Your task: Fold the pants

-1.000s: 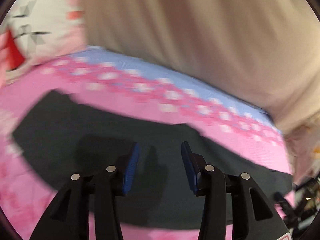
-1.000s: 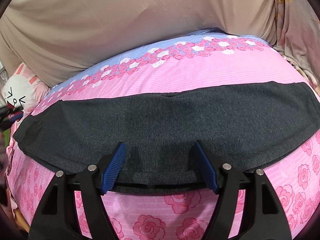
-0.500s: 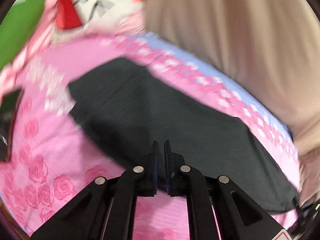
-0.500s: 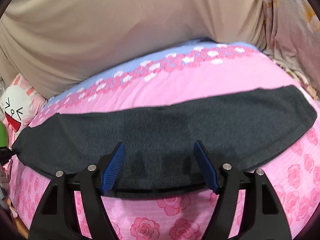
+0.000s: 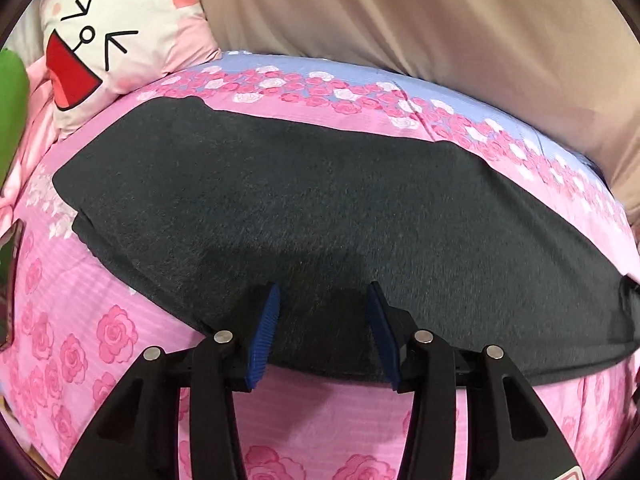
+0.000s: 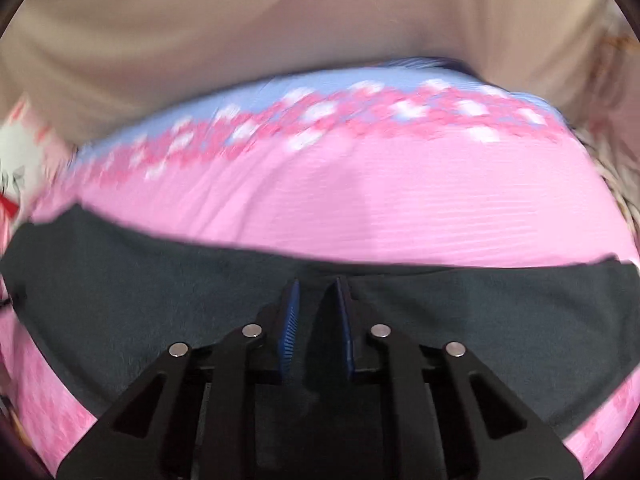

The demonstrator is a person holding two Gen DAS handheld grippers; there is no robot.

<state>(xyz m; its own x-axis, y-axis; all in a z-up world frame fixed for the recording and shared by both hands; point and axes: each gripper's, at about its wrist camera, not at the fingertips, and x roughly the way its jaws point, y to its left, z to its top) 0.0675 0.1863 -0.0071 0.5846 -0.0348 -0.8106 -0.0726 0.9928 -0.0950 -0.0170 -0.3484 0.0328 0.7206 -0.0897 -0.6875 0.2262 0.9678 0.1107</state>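
Dark grey pants point(image 5: 320, 216) lie flat in a long band across a pink rose-print bedspread point(image 5: 328, 432). My left gripper point(image 5: 323, 300) is open and empty, its blue pads just above the pants' near edge. In the blurred right wrist view the pants point(image 6: 500, 312) stretch across the lower frame. My right gripper point(image 6: 316, 292) is low over the middle of the pants, its blue pads close together with a narrow gap. I cannot tell whether fabric is caught between them.
A white cartoon-face pillow point(image 5: 108, 40) rests at the bed's far left, beside a green object point(image 5: 10, 108). A beige curtain point(image 5: 440, 20) hangs behind the bed. It also shows in the right wrist view point(image 6: 280, 20).
My left gripper went from open to shut and is open again, pulled back to the pants' near edge. My right gripper moved down onto the pants and its jaws narrowed from wide open.
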